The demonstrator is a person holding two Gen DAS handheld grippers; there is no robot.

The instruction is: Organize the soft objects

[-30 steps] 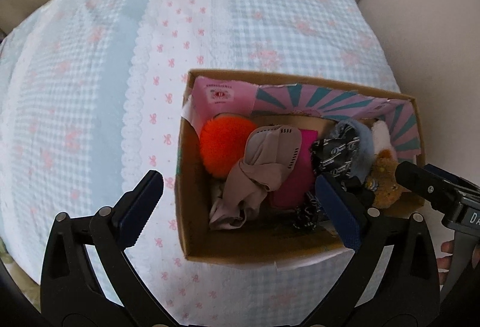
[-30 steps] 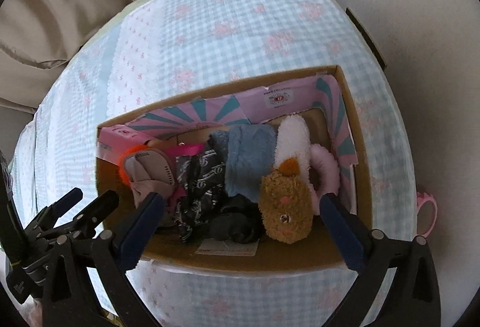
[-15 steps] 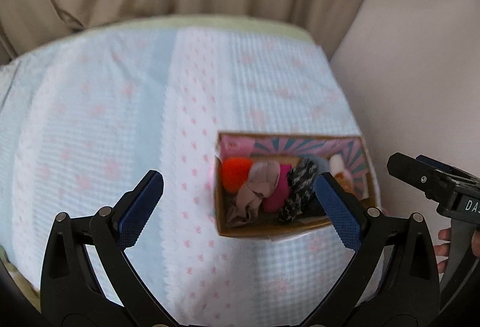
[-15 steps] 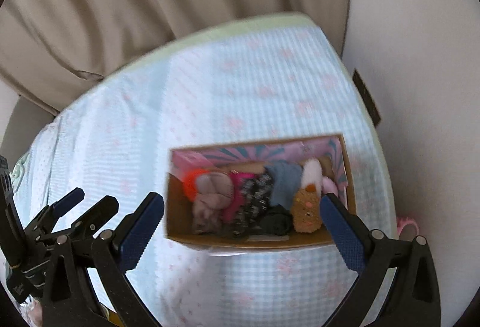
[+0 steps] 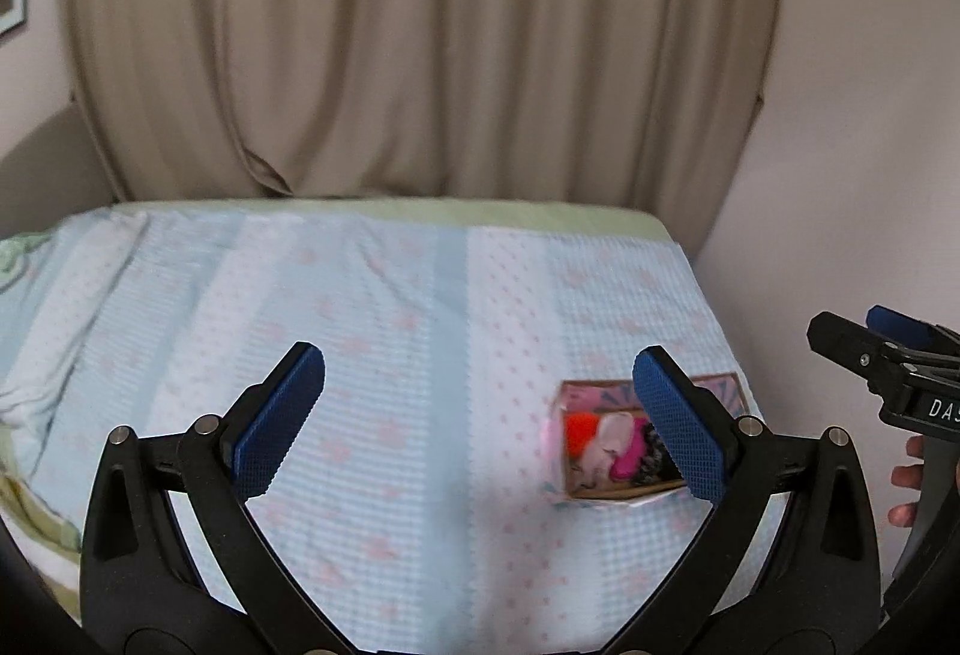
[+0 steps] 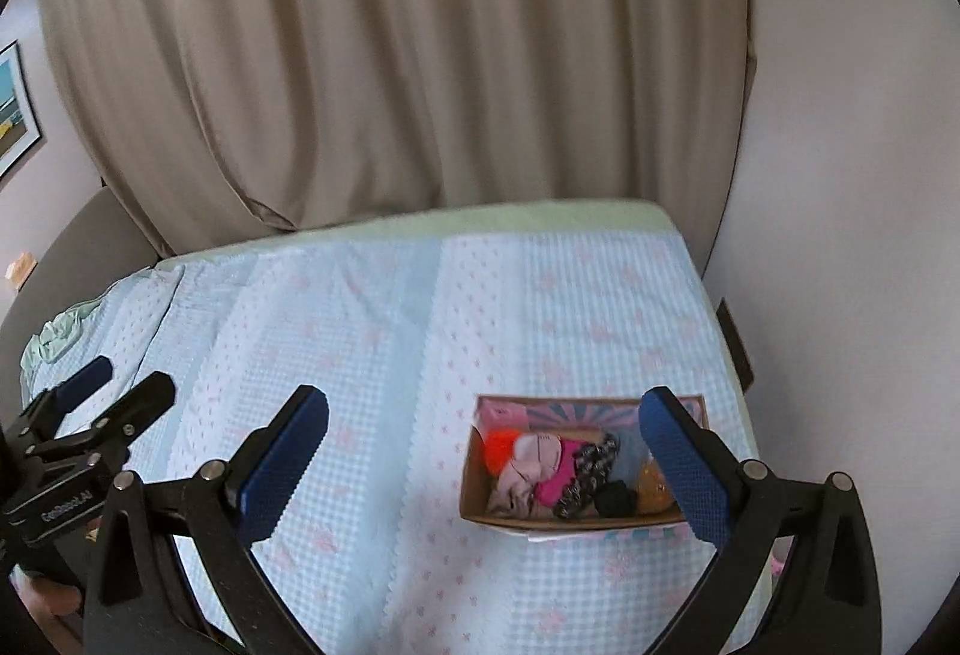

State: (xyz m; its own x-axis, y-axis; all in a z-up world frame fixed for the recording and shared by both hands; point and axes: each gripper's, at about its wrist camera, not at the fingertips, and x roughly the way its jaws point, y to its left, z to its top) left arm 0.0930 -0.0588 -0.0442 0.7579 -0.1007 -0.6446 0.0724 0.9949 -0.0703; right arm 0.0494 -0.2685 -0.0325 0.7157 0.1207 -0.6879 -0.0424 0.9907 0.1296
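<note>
A cardboard box (image 6: 480,502) with a pink patterned lining sits on the bed near its right edge. It holds several soft things: an orange pom-pom (image 6: 499,448), a beige cloth (image 6: 528,466), a pink piece (image 6: 555,484), a black-and-white patterned cloth (image 6: 591,469), a black item (image 6: 615,499) and a brown plush (image 6: 651,487). The same box (image 5: 570,487) shows small in the left wrist view. My left gripper (image 5: 480,421) hangs open well above the bed, empty. My right gripper (image 6: 486,466) is open too and holds nothing, high above the box.
The bed carries a light blue checked cover (image 6: 372,355) with pink bows. Beige curtains (image 6: 390,54) hang behind it and a white wall (image 6: 840,175) runs along the right. A framed picture (image 6: 15,108) hangs at left. A person's fingers (image 5: 906,475) hold the other gripper's handle.
Both grippers have pulled far up and back from the box, which now looks small. The curtains and wall have come into view. Both stay open and empty.
</note>
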